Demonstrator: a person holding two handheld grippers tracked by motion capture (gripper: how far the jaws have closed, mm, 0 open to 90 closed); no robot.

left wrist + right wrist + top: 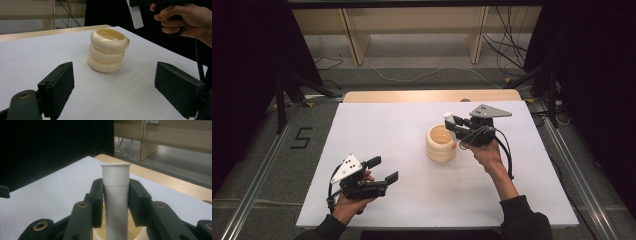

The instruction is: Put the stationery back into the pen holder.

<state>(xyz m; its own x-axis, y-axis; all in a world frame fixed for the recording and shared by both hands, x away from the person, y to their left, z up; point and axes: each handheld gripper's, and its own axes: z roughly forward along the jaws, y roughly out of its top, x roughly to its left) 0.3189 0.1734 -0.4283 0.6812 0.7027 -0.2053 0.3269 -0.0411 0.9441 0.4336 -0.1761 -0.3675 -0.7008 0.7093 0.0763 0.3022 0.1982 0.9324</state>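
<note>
So, high view: cream ribbed pot mid-frame, right gripper just above its rim, clamped on a white tube. Left gripper lower left, jaws spread, holding nothing. Left gripper view: pot like three stacked glossy rings. Right gripper view: tube upright over the pot's mouth.

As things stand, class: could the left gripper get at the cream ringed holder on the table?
Probably yes. The left gripper has its jaws open and aimed at the holder, with bare white table between them. The right gripper holds a white tube over the holder's mouth, so only the side is free.
</note>
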